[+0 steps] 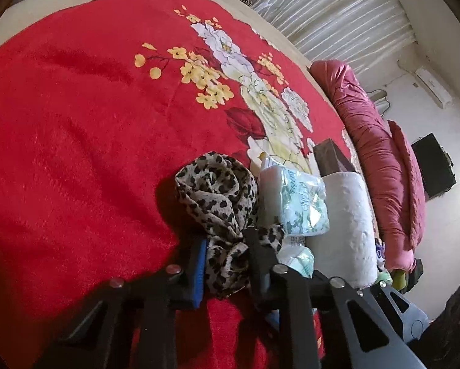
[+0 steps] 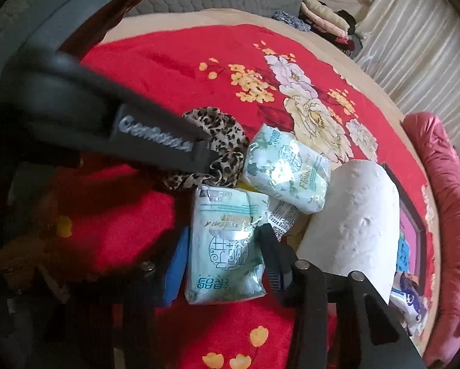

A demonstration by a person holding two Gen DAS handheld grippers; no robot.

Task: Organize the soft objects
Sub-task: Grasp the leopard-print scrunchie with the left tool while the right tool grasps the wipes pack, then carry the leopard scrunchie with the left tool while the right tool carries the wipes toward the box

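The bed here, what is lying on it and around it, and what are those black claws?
Blanket: one, red with flowers, covers bed.
Scarf: one, leopard print, bunched beside packs.
Tissue packs: two, pale green, mid-bed.
Paper roll: one, white, right of packs.
Quilt: one, pink, bed's right edge.
Folded clothes: pile, mixed colours, far corner.
Left gripper: black, pinching scarf.
Right gripper: black, around near pack.
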